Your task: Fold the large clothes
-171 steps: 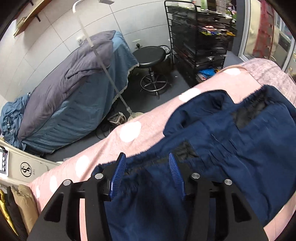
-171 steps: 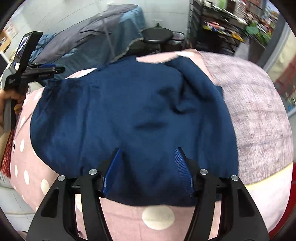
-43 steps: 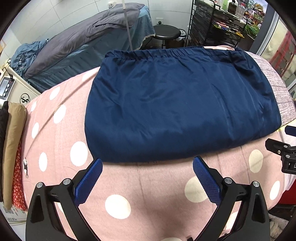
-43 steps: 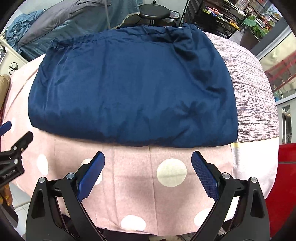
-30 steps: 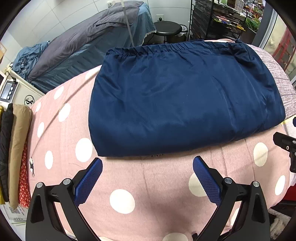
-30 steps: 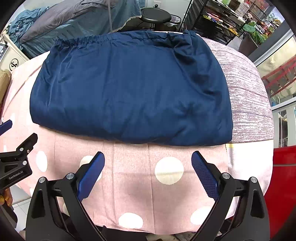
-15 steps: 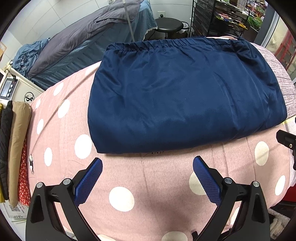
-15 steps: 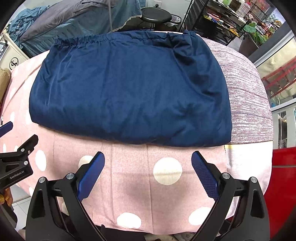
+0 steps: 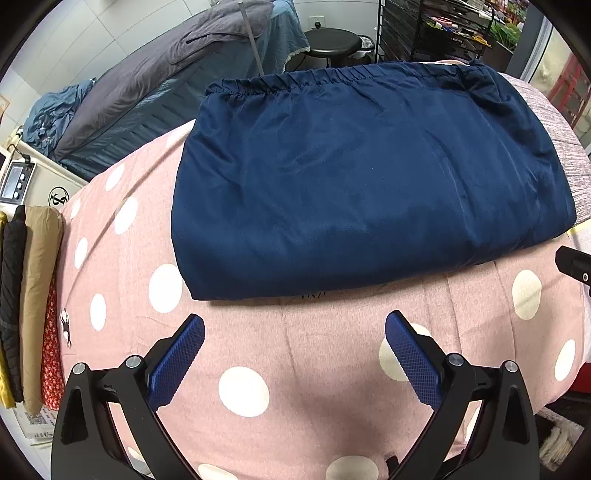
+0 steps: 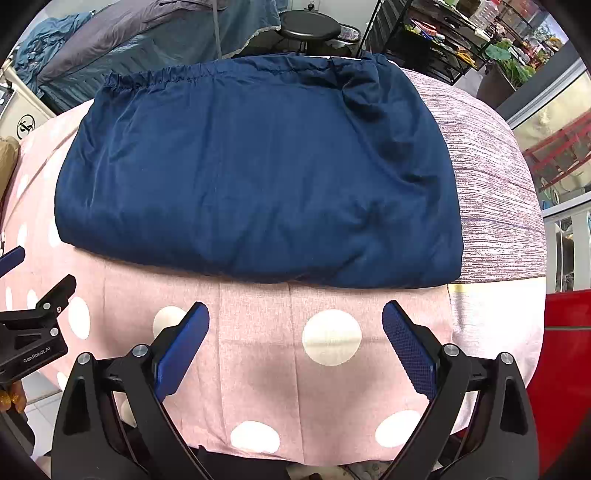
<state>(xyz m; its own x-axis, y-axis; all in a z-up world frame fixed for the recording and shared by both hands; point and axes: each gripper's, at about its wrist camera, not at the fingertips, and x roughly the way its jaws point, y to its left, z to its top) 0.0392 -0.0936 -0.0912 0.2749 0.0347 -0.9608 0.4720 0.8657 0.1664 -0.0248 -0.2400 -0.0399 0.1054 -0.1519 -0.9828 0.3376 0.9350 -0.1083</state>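
One folded navy garment (image 9: 365,184) lies on one pink polka-dot cover (image 9: 295,387), and two grippers hang over the cover's near edge: the left gripper (image 9: 294,354) and the right gripper (image 10: 295,343). Beyond the garment stand one round black stool (image 9: 332,38) and one black wire rack (image 10: 424,33). Left of the garment, three folded cloths (image 9: 35,295) stand stacked side by side.

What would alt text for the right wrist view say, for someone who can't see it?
A navy blue garment lies folded into a wide rectangle on a pink polka-dot sheet. The right gripper hovers near its front edge, jaws open and empty.
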